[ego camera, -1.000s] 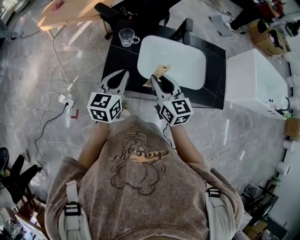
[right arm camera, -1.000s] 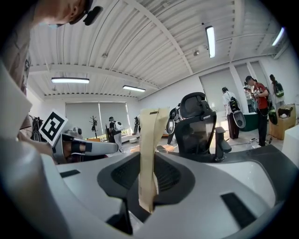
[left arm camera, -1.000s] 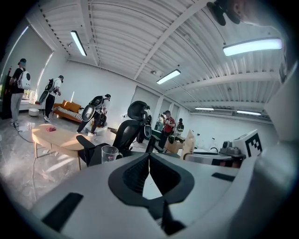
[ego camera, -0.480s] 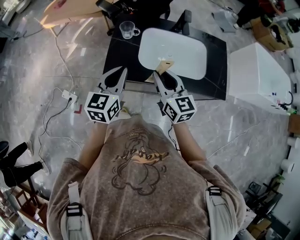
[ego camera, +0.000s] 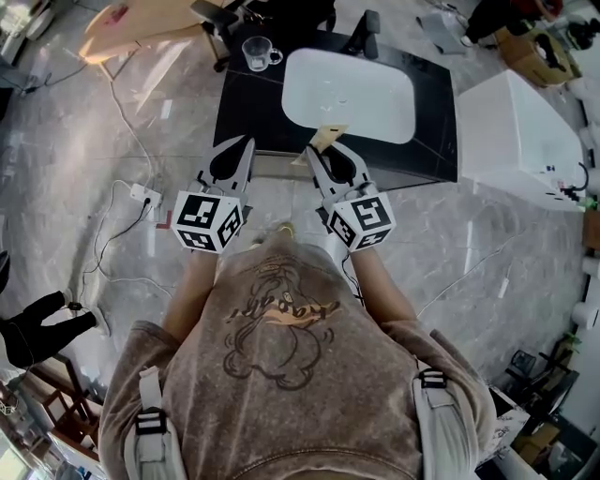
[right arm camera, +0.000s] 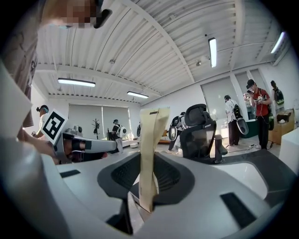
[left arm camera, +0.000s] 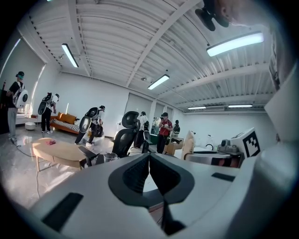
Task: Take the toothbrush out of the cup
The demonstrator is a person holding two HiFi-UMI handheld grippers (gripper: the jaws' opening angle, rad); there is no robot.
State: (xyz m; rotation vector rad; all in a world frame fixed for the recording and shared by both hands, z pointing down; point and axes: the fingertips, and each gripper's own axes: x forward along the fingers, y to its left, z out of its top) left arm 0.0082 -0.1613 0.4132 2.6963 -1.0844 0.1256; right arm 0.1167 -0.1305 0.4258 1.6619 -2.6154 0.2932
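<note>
A clear glass cup point(ego camera: 255, 52) stands on the far left corner of the black table point(ego camera: 242, 117); it also shows small in the left gripper view as the cup point(left arm camera: 110, 157). My right gripper point(ego camera: 315, 152) is shut on a flat tan toothbrush in a paper sleeve point(ego camera: 329, 137), which sticks up out of the jaws at the table's front edge. In the right gripper view the toothbrush point(right arm camera: 150, 149) stands upright in the right gripper point(right arm camera: 145, 179). My left gripper point(ego camera: 247, 143) hovers beside it with its jaws shut and nothing in them; the left gripper point(left arm camera: 149, 156) shows its pads together.
A white basin point(ego camera: 349, 94) fills the middle of the black table. A white cabinet point(ego camera: 516, 141) stands to the right and a wooden table point(ego camera: 141, 23) at the far left. A power strip with cables point(ego camera: 141, 197) lies on the floor. Black office chairs point(ego camera: 367, 33) stand behind the table.
Both grippers have drawn back from over the table toward its front edge and risen a little. The right one still grips the tan toothbrush.
</note>
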